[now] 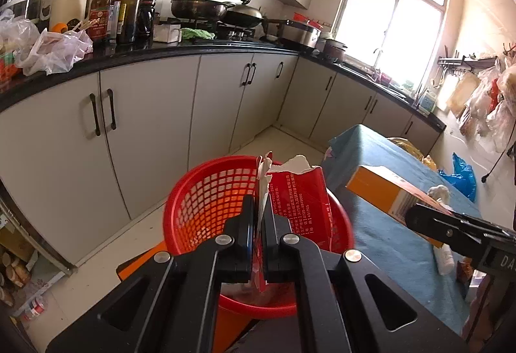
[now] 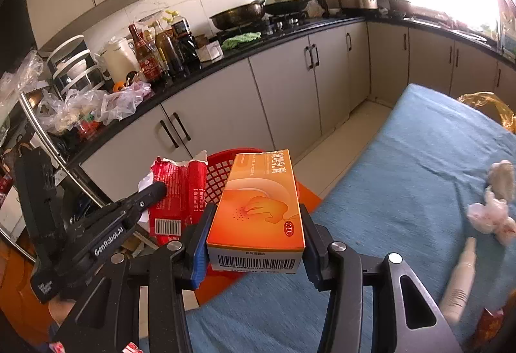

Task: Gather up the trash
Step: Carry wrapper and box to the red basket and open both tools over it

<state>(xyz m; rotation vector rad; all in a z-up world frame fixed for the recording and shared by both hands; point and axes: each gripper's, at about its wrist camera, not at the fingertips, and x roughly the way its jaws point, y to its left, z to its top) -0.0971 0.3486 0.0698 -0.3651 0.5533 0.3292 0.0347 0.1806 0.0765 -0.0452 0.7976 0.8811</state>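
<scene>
My left gripper (image 1: 257,217) is shut on a torn red carton (image 1: 300,198), held upright over the red mesh basket (image 1: 206,208). From the right wrist view the same carton (image 2: 179,191) hangs left of the basket (image 2: 219,174). My right gripper (image 2: 254,224) is shut on an orange medicine box (image 2: 258,201), its barcode end facing the camera, above the edge of the blue-covered table (image 2: 403,166). In the left wrist view that box (image 1: 387,191) shows at the right, with a right finger (image 1: 429,220) beside it.
Crumpled tissues (image 2: 493,211) and a white tube (image 2: 458,282) lie on the blue table at the right. An orange stool (image 1: 232,327) stands under the basket. Grey cabinets (image 1: 145,127) and a cluttered black counter (image 1: 129,50) run along the far wall. A blue bag (image 1: 461,175) lies beyond the table.
</scene>
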